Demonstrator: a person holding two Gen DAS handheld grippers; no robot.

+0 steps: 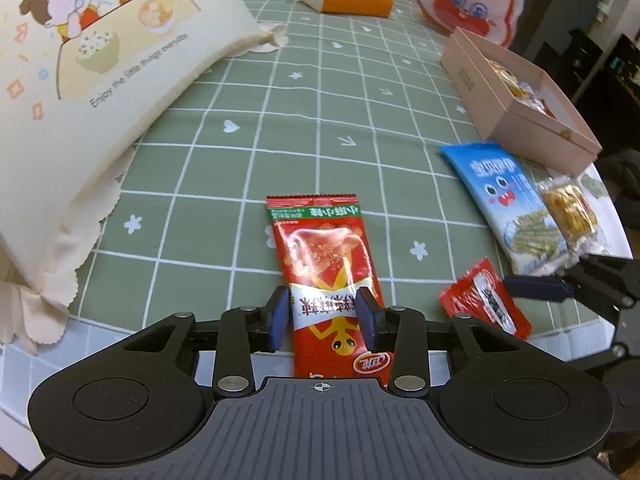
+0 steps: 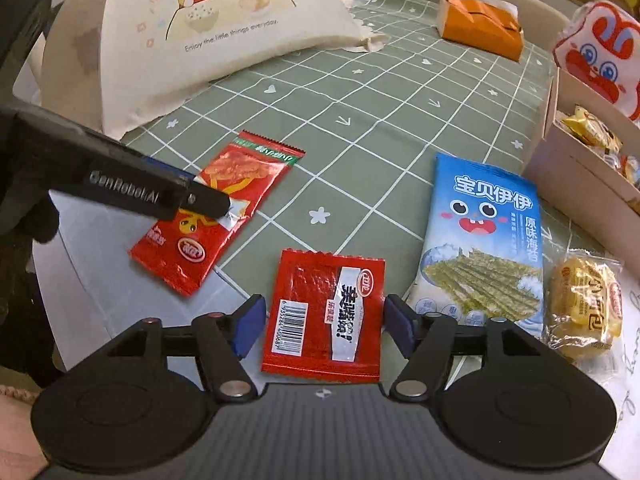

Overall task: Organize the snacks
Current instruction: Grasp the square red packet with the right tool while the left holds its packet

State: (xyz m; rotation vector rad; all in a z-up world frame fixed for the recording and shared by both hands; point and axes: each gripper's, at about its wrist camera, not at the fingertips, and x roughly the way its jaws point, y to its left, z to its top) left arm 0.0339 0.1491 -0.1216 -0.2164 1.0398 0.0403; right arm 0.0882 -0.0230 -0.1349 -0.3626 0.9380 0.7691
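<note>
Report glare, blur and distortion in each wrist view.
Left wrist: white glare streaks on the long red snack packet; fisheye bends the tablecloth grid; pillow text soft. Right wrist: sharp print on the small red packet; mild sheen on the bread wrapper.

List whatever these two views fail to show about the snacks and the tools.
- Long red packet: near end hidden under the left tool body, left wrist view; pad contact unclear.
- Pink box: far side cut off by the edge in the right wrist view; contents too small.
- Small red packet: front face down, only the barcode side shows.
- Right tool: height above the packet unclear.
</note>
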